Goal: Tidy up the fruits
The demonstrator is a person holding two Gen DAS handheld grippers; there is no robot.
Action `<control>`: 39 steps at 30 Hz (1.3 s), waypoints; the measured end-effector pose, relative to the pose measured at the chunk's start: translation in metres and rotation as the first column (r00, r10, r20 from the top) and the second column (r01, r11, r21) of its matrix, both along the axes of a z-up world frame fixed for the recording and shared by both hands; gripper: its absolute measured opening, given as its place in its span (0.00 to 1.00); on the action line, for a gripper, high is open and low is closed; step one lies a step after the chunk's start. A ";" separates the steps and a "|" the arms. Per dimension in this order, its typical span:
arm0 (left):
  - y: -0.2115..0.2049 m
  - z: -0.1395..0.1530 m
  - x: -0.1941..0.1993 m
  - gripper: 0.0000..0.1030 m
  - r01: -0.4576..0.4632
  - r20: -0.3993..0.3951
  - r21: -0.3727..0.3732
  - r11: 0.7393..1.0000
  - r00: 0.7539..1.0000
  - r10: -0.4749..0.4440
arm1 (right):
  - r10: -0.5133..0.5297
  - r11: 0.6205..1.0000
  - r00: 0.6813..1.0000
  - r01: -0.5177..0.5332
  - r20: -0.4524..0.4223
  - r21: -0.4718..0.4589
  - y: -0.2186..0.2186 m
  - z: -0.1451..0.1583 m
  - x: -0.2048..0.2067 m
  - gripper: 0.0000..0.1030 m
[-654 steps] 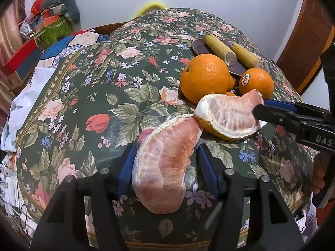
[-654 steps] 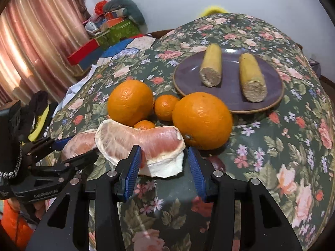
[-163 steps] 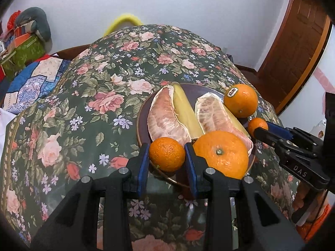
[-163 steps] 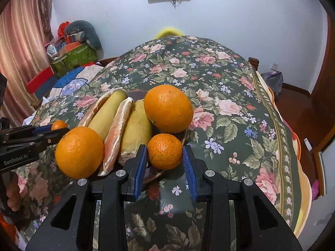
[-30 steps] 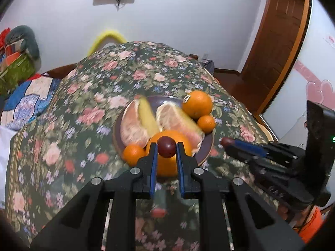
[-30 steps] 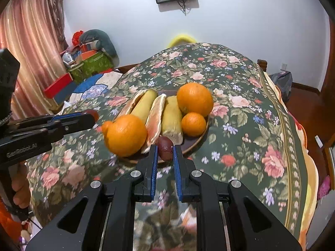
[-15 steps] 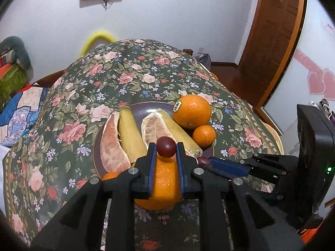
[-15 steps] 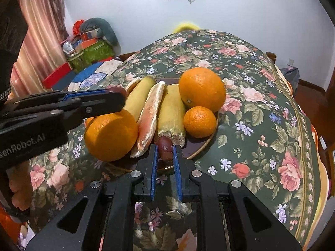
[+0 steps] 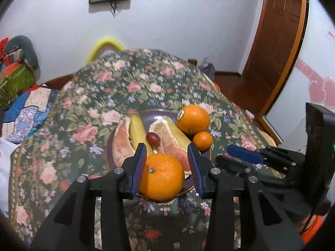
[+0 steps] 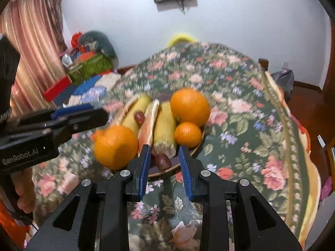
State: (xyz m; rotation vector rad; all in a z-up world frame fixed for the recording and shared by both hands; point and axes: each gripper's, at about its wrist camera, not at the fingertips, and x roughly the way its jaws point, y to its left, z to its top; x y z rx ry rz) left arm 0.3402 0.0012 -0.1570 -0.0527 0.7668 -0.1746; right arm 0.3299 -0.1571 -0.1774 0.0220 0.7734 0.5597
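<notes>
Both the left gripper (image 9: 167,164) and right gripper (image 10: 164,165) stand apart and empty, each grape (image 9: 153,138) apparently set among the fruit on the plate (image 10: 197,144), where neighbours likely keep it from rolling

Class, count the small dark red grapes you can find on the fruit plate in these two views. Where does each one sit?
2. One grape rests on top of the fruit in the plate's middle. The other grape lies at the plate's near edge, between the open right gripper's fingers. Others may be hidden.
</notes>
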 end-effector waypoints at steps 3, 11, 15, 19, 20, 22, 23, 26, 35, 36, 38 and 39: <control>0.007 0.022 -0.021 0.39 -0.017 0.045 -0.014 1.000 0.999 0.018 | -0.013 1.000 0.998 0.011 0.064 0.026 -0.007 0.031 -0.017 0.25; 0.014 0.095 -0.099 0.47 -0.038 0.234 -0.037 0.999 0.971 0.046 | -0.074 0.995 0.957 0.050 0.280 0.091 -0.021 0.124 -0.090 0.25; 0.013 0.129 -0.140 0.53 -0.040 0.334 -0.038 0.998 0.941 0.050 | -0.105 0.992 0.924 0.069 0.368 0.108 -0.025 0.156 -0.126 0.35; 0.012 0.152 -0.177 0.60 -0.060 0.408 -0.037 0.998 0.910 0.069 | -0.131 0.988 0.890 0.082 0.437 0.130 -0.027 0.177 -0.156 0.51; 0.012 0.157 -0.188 0.63 -0.068 0.426 -0.040 0.997 0.901 0.078 | -0.136 0.987 0.883 0.083 0.450 0.135 -0.027 0.181 -0.163 0.56; 0.015 0.165 -0.205 0.66 -0.081 0.454 -0.048 0.996 0.886 0.094 | -0.147 0.986 0.868 0.089 0.474 0.144 -0.026 0.188 -0.176 0.66; 0.016 0.167 -0.211 0.69 -0.085 0.462 -0.050 0.995 0.881 0.099 | -0.150 0.985 0.864 0.091 0.481 0.145 -0.026 0.189 -0.178 0.71; 0.018 0.173 -0.226 0.78 -0.104 0.489 -0.052 0.993 0.865 0.116 | -0.158 0.984 0.851 0.096 0.501 0.148 -0.024 0.191 -0.188 0.80; 0.018 0.177 -0.254 0.97 -0.135 0.530 -0.046 0.990 0.837 0.139 | -0.194 0.979 0.832 0.128 0.520 0.160 -0.023 0.186 -0.204 1.00; 0.017 0.176 -0.255 0.97 -0.134 0.531 -0.044 0.990 0.836 0.137 | -0.196 0.978 0.832 0.130 0.518 0.161 -0.024 0.185 -0.204 1.00; 0.016 0.175 -0.257 0.98 -0.137 0.531 -0.043 0.990 0.836 0.139 | -0.197 0.978 0.836 0.130 0.513 0.163 -0.025 0.184 -0.205 1.00; 0.016 0.175 -0.258 0.98 -0.135 0.530 -0.045 0.990 0.837 0.138 | -0.197 0.978 0.836 0.131 0.512 0.163 -0.025 0.185 -0.207 1.00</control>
